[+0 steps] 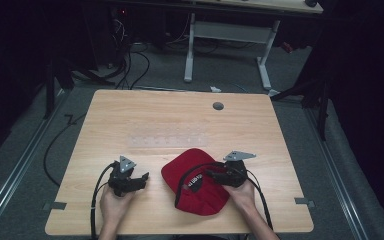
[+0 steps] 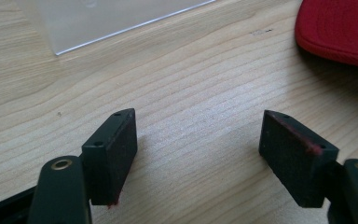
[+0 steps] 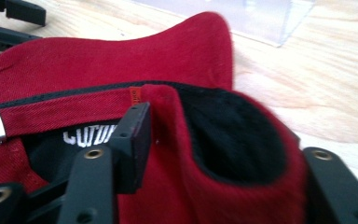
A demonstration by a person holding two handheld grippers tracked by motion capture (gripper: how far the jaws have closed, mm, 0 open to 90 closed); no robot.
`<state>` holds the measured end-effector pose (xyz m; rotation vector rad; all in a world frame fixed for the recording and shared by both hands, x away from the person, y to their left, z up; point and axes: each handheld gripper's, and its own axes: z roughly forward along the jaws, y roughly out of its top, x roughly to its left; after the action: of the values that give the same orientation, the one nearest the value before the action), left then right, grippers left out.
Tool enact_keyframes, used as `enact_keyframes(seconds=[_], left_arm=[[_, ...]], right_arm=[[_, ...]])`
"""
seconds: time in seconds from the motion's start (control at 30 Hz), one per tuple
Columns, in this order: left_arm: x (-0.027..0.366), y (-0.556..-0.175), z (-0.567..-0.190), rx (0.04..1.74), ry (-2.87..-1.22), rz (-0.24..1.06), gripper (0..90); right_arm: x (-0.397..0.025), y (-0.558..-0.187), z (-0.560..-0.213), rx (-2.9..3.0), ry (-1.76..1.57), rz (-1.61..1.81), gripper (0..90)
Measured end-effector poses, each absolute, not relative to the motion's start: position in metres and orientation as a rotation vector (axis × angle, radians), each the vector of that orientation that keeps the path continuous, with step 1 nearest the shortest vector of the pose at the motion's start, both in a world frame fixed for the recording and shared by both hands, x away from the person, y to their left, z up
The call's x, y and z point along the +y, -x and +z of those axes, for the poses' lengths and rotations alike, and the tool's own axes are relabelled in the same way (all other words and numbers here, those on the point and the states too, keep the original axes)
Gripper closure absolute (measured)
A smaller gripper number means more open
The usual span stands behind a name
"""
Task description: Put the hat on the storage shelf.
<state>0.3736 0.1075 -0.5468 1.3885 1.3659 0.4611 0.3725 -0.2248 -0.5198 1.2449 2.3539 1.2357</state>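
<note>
The red cap lies upturned on the bench at 6 o'clock; soft, light fabric, judged floppy; grip the rim band, not the crown. Right tongs are clamped on that rim; left tongs stand apart, empty, at 9 o'clock of the cap.
</note>
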Motion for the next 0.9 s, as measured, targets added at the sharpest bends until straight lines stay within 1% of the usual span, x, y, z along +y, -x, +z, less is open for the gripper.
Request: enact_keyframes(seconds=[0.13,0.3,0.37,0.53,0.9], left_arm=[[0.107,-0.374,-0.547,1.366,-1.388,0.461,27.9],[0.107,-0.374,-0.547,1.366,-1.388,0.460,27.8],[0.107,-0.374,-0.547,1.366,-1.389,0.461,27.8],[0.107,-0.373,-0.547,1.365,-1.391,0.460,27.5],[0.107,-0.374,-0.547,1.369,-1.387,0.460,27.0]], right_arm=[[-0.222,-0.375,-0.525,2.395,-1.229,1.242,57.7],[-0.225,-0.375,-0.524,2.431,-1.226,1.285,74.0],[-0.226,-0.374,-0.522,2.443,-1.212,1.298,78.6],[-0.227,-0.370,-0.518,2.473,-1.193,1.314,81.9],[-0.235,-0.362,-0.503,2.459,-1.234,1.357,83.2]])
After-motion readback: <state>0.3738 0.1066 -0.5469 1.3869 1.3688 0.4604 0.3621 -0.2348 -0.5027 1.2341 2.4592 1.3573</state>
